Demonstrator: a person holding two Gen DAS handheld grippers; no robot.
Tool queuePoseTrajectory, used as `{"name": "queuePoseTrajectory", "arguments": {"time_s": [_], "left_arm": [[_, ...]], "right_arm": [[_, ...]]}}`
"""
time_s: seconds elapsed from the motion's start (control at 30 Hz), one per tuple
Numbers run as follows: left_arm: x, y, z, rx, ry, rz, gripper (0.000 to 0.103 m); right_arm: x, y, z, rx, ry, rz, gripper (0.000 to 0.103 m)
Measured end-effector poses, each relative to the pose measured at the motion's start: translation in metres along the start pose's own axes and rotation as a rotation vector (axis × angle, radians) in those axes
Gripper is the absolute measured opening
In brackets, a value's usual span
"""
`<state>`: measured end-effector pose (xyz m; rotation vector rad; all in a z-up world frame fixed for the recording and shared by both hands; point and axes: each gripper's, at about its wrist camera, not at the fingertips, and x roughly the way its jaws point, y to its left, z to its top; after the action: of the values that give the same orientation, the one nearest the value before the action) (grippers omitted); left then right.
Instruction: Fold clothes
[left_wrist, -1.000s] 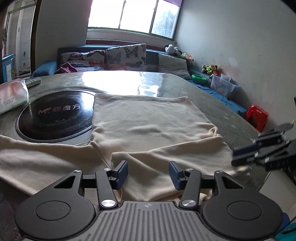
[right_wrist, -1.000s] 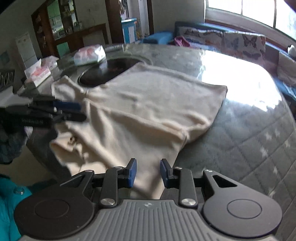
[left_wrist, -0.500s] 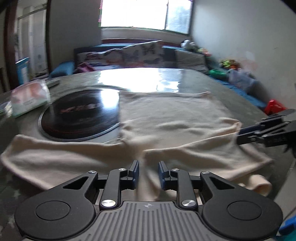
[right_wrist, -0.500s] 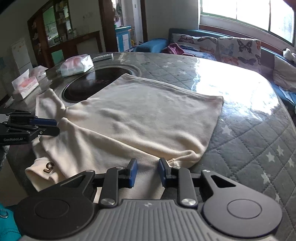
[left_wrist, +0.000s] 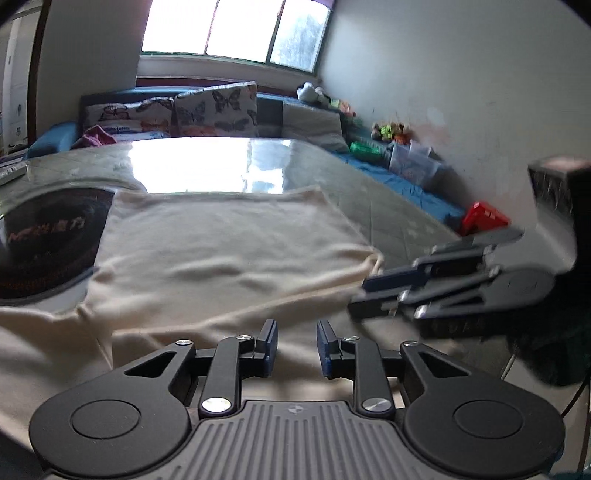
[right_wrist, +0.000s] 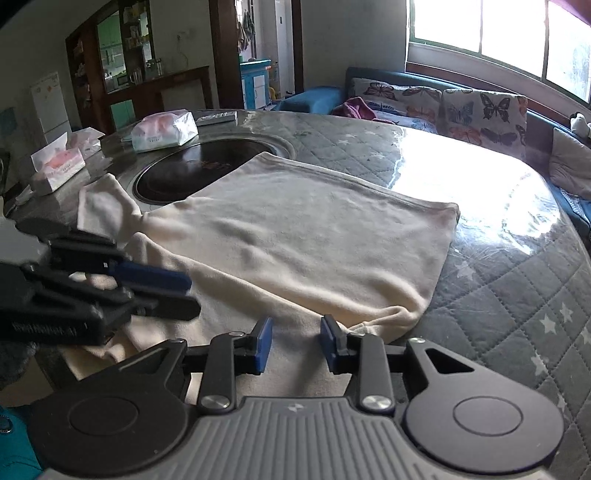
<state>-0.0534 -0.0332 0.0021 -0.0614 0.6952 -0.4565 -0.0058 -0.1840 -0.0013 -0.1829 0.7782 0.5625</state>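
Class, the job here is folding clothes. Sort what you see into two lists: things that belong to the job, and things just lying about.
Belongs to the job:
- cream garment, spread on the table
- left gripper, jaws opening, cloth between them
- right gripper, jaws opening, cloth between them

Just lying about:
- tissue packs
- black round hob
- butterfly cushions
- red stool

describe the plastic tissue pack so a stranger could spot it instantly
On the big round table, look past the black cooktop disc to its far rim. The tissue pack lies there: soft, clear-wrapped, pinkish, unlike the stiff tissue boxes further left.
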Motion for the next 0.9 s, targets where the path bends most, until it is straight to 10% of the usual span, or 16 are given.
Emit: {"name": "queuePoseTrajectory", "arguments": {"time_s": [0.9], "left_arm": [[-0.062, 0.047, -0.025, -0.019, -0.054, 0.205, 0.041]], "right_arm": [[0.01, 0.077, 0.003, -0.235, -0.004, 0.149, 0.032]]}}
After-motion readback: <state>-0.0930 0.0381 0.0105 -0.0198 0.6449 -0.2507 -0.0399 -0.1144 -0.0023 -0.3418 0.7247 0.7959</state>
